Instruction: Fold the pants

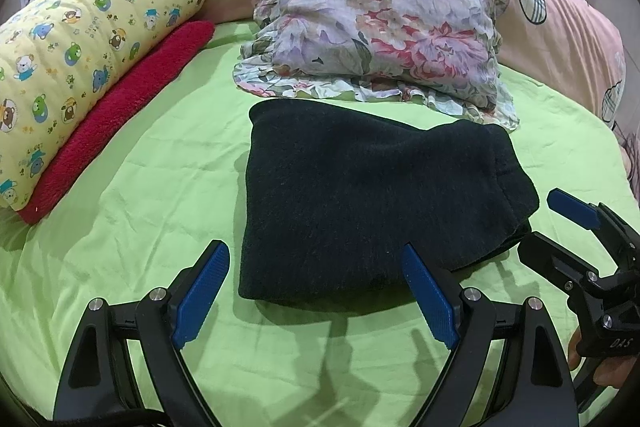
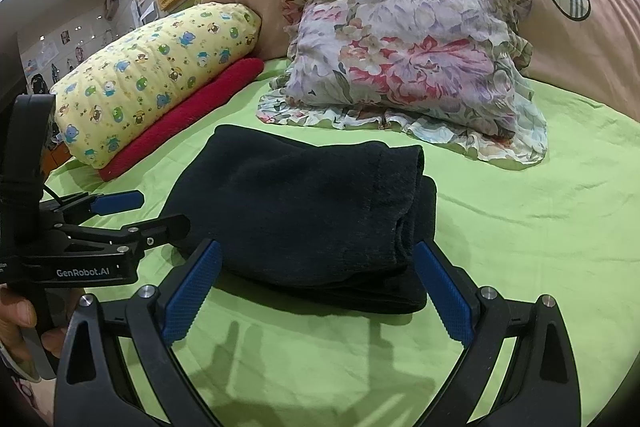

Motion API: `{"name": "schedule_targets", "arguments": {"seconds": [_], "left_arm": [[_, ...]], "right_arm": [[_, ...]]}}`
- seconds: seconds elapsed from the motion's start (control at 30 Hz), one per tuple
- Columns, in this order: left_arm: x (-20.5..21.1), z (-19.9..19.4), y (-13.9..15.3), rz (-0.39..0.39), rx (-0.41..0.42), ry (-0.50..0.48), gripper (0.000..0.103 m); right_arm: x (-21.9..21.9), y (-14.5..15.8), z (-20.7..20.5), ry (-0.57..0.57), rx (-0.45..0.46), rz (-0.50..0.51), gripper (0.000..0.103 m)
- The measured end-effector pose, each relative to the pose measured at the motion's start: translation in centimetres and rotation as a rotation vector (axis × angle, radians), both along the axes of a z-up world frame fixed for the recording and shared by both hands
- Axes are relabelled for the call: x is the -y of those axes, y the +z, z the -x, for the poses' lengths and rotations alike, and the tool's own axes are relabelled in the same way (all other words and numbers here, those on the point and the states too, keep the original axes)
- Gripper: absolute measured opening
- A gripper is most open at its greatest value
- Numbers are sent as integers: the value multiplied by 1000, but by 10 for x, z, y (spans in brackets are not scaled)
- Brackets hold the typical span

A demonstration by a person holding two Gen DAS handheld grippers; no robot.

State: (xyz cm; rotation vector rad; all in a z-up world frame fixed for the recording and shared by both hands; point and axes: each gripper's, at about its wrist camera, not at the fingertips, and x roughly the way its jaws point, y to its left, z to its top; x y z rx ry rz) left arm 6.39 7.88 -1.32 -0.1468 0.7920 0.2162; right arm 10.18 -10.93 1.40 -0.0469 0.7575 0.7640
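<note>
**Desk:** What does the frame show?

**Photographer:** Dark pants (image 1: 372, 203), folded into a thick stack, lie on a green bed sheet (image 1: 152, 187) just in front of a floral pillow (image 1: 376, 39). The left claw (image 1: 316, 299) sits at the near edge with its blue pads spread wide and nothing between them. The right claw (image 2: 316, 295) is likewise apart and empty, at the stack's near right corner.

**Desk:** So the folding looks finished?

**Photographer:** Nearly, by the look of it. In the right wrist view the layers at the right end (image 2: 416, 211) sit stepped rather than flush, so the bundle seems loosely stacked.

**Desk:** What could spoil it?

**Photographer:** A claw tip catching the near hem on the way out could drag the top layer and open the fold. The fabric looks soft and fuzzy, likely to cling to ribbed pads. A push on the uneven right end could slide the upper layers off. The two claws are also close together there and could knock each other.

**Desk:** Anything else nearby?

**Photographer:** A yellow printed pillow (image 1: 88, 55) on a red towel (image 1: 116, 119), well to the left.
</note>
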Motion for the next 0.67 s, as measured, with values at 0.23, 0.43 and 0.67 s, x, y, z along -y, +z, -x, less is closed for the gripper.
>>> {"name": "schedule_targets", "arguments": {"seconds": [0.23,0.43,0.67], "left_arm": [[0,-1,0,6,-4,3,88],[-1,-2,0,4,-6,3,88],[-1,-6,1,8,-5,-3,88]], "right_arm": [[-1,0,0,0,-4,-2,97],[-2,-1,-3,0,-8,-2,97],[-2,-1,-4,-4,-10,1,97]]}}
